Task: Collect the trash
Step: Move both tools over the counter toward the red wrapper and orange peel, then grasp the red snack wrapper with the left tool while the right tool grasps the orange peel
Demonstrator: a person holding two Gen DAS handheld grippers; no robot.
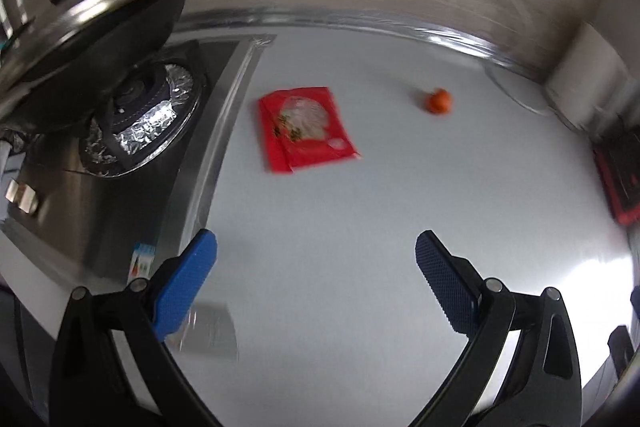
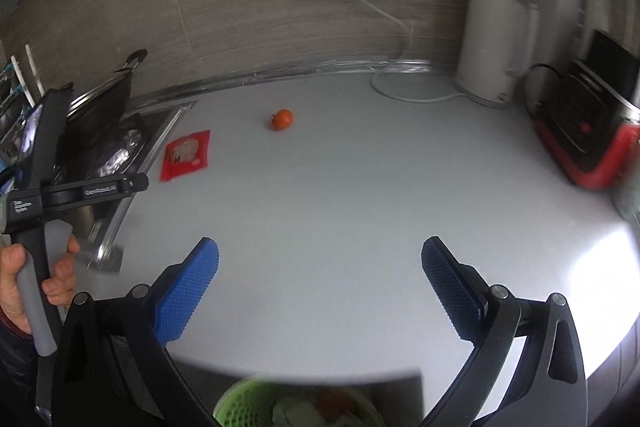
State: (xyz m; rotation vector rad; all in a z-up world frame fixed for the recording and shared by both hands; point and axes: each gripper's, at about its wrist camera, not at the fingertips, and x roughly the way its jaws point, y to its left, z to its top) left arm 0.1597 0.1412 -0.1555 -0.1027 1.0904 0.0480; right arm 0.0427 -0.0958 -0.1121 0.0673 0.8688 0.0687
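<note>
White counter, red wrapper, orange ball, both tongs agape

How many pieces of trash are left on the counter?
2: a red wrapper lying flat beside the stove, and a small orange ball farther right. Neither claw holds anything.

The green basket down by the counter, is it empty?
No. The green basket already holds crumpled scraps, seen through its open top.

Soft, even light; glare whitens the desk at the right. Both fisheye views bend and darken at the rims, with motion blur smearing the edges.
</note>
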